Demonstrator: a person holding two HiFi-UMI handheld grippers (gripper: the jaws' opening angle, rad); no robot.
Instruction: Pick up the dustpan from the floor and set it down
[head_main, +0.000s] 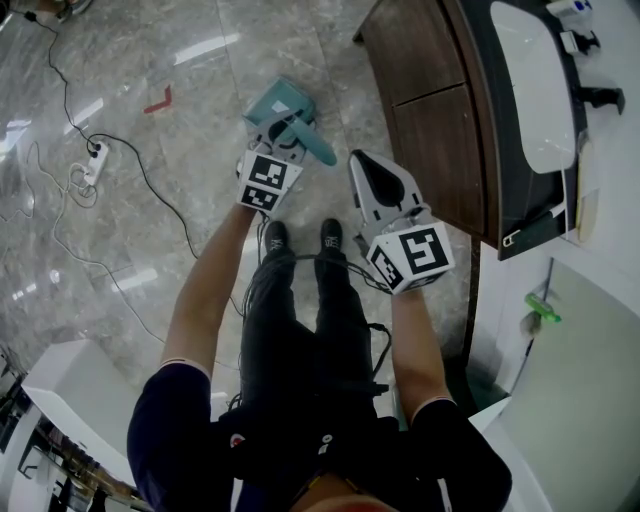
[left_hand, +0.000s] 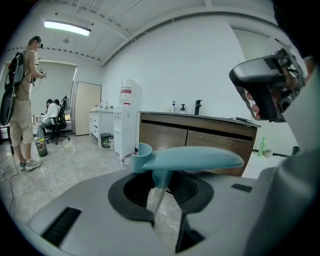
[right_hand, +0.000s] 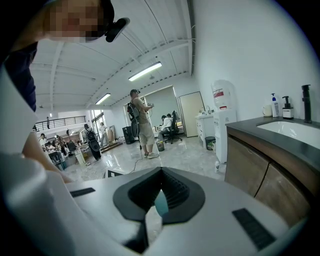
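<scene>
The teal dustpan (head_main: 281, 103) hangs over the marble floor ahead of the person's shoes, its long handle (head_main: 312, 142) slanting right. My left gripper (head_main: 285, 137) is shut on it. In the left gripper view the handle (left_hand: 192, 158) lies crosswise just above the jaws, and its stem (left_hand: 160, 181) runs down between the left gripper (left_hand: 161, 194). My right gripper (head_main: 360, 163) is held beside it, a little to the right, apart from the dustpan. In the right gripper view the right gripper (right_hand: 160, 174) is shut with nothing in it, and only a sliver of teal shows through the slit.
A brown cabinet (head_main: 432, 115) with a dark counter and white sink (head_main: 535, 85) stands close on the right. A power strip (head_main: 95, 160) and cables trail over the floor at left. A water dispenser (left_hand: 127, 120) and people stand farther off.
</scene>
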